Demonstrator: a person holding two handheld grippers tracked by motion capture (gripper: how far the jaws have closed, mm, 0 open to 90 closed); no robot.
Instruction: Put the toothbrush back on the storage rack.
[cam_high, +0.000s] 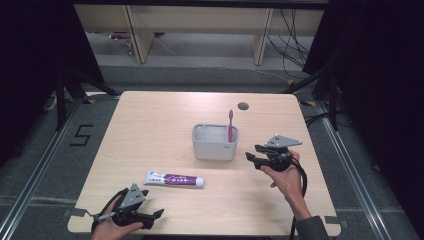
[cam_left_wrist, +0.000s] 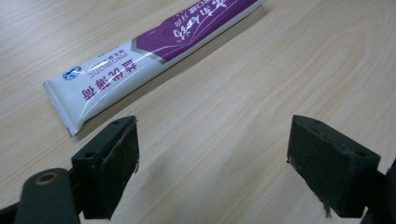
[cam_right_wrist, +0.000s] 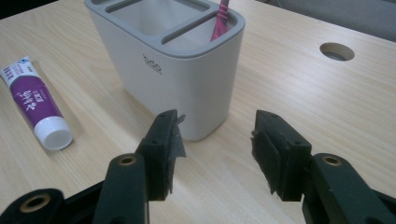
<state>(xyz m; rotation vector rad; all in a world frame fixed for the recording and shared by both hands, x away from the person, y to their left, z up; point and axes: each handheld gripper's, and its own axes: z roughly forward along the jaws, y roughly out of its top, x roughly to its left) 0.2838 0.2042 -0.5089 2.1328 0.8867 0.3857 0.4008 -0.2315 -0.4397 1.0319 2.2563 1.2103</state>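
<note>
The toothpaste tube (cam_high: 174, 179) lies flat on the desk (cam_high: 150, 120), at 7 o'clock from the holder (cam_high: 215, 142). Its body is white with a purple panel and printed text, its cap white and round. A pink toothbrush (cam_high: 230, 125) stands upright in the grey holder. The left tool (cam_high: 150, 216) is wide open and empty near the tube's crimped end. The right tool (cam_high: 252, 152) is partly open and empty, beside the holder.
</note>
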